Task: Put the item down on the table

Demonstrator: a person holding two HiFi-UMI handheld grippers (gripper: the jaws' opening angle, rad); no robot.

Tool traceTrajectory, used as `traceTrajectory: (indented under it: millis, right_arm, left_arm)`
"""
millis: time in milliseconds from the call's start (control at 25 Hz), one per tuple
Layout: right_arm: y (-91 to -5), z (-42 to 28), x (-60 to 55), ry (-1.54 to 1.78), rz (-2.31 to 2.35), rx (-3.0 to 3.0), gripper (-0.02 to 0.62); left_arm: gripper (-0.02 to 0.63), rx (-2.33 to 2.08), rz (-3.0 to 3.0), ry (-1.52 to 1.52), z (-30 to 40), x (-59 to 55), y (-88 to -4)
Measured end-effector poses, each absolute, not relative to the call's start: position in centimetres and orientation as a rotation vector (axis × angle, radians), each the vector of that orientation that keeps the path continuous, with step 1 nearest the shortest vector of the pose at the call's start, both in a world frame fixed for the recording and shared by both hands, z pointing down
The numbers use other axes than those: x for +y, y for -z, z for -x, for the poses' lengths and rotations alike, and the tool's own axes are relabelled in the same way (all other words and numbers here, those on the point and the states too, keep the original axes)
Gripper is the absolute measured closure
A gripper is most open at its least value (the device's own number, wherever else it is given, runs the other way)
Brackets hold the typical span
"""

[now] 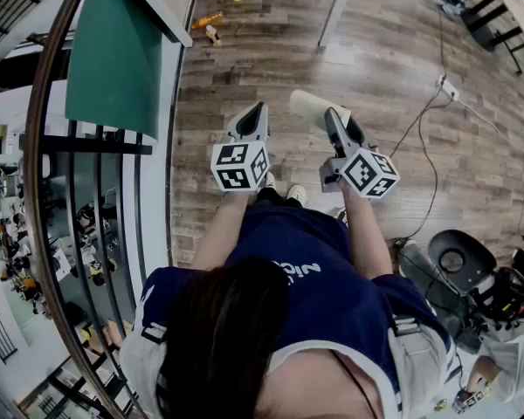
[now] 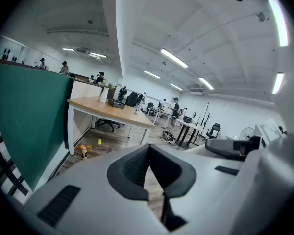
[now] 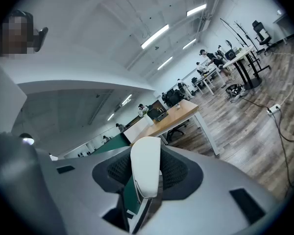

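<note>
Right tongs (image 3: 148, 180) clamp the white item (image 3: 146, 160) upright between them.

Head camera sits above the person, looks steeply down onto left tongs (image 1: 260, 107), right tongs (image 1: 332, 112) and plank floor (image 1: 244, 59). Each gripper camera rides close behind its own jaws, near level, facing outward. All three share the wooden worktop (image 2: 108, 110) and green partition (image 2: 29, 116).

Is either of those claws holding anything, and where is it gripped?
The right claw is shut on a white item, gripping it by its near end, with the rest sticking out ahead. The left claw is shut and empty.
</note>
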State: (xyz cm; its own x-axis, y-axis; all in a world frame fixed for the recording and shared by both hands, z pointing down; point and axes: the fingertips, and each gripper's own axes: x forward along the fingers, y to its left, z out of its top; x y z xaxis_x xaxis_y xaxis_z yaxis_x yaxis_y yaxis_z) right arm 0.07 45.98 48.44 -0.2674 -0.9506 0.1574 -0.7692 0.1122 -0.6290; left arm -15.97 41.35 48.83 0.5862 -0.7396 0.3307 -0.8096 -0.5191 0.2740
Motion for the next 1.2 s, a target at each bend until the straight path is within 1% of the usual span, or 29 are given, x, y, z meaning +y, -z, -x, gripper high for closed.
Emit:
traceTrajectory:
  millis: [560,600,640,680,720,920,1200]
  right_arm:
    - [-48.3,2.7,44.5,0.922,1.621,2.059,0.433]
    - [-48.2,2.8,44.4,0.913,1.636,2.058,0.433]
    - [-48.0,2.9,44.2,0.903,1.653,2.057,0.434]
    - [-47.9,3.1,44.1,0.894,1.663,2.056,0.434]
    - [-47.8,3.3,43.9,0.886,1.665,2.055,0.436]
    - [-47.1,4.7,43.2,0.823,1.665,2.062,0.436]
    - [-47.8,5.3,43.4,0.843,1.707,1.989,0.434]
  left_arm:
    - [0.601,-1.177,-2.433,-0.222,17.5,40.4,-49.4]
    - [0.535,-1.160,-2.436,-0.212,17.6,40.3,-49.5]
    - [0.425,-1.138,-2.435,-0.201,17.7,40.2,-49.6]
    - [0.342,-1.114,-2.431,-0.192,17.7,40.1,-49.7]
    - [0.300,-1.092,-2.427,-0.185,17.8,40.0,-49.9]
    - [0.255,-1.011,-2.453,-0.189,18.1,39.5,-50.6]
    - [0.247,-0.989,-2.506,-0.232,18.8,38.6,-50.5]
